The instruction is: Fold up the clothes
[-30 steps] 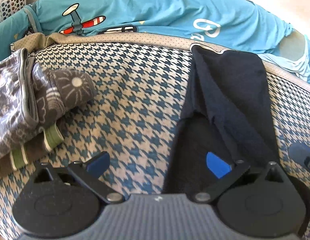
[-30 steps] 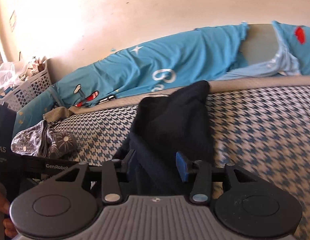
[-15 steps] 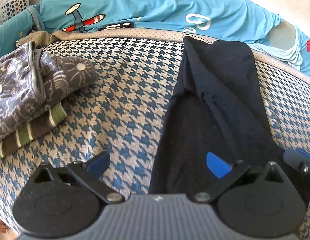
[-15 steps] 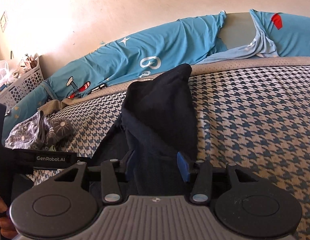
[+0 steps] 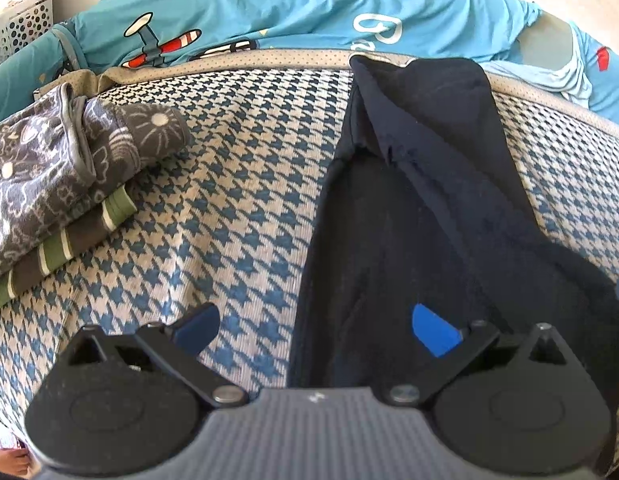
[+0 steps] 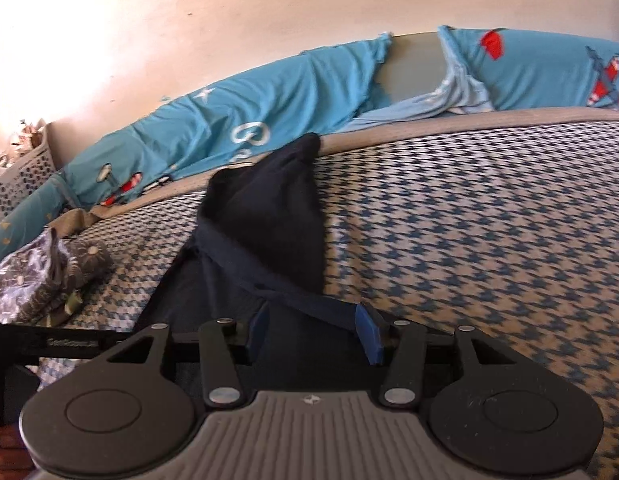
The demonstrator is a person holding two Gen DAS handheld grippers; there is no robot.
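The left gripper (image 5: 315, 330) is hanging low over the bed with its blue-padded fingers (image 5: 433, 336) spread wide; one is standing over the bare houndstooth bedcover (image 5: 237, 208), the other over the near part of the dark navy garment (image 5: 421, 208), and neither is pressing on cloth. The right gripper (image 6: 314, 330) is pointing along the same garment (image 6: 265, 224) from its other side. Its jaws have just been opening and are now standing part-way apart, with a twisted band of the navy fabric running between them toward the right-hand pad (image 6: 367, 332); the pads are not pinching it. At the lower left of the right wrist view, the black body of the other gripper and the person's fingers (image 6: 1, 444) are showing.

The garment is lying lengthwise on the bedcover, reaching from just under the grippers to the tan piping (image 5: 269, 58) at the far edge of the mattress, its far end folded into a narrowing flap. To the left of it, well apart, a stack of folded clothes is sitting on the cover: a grey flower-print piece (image 5: 69, 152) on top of a green-and-brown striped one (image 5: 61, 248). Beyond the piping, turquoise bedding with aeroplane prints (image 5: 269, 8) is bunching along the pale wall (image 6: 229, 20). At the far left a white perforated laundry basket (image 5: 25, 28) is standing by the wall.
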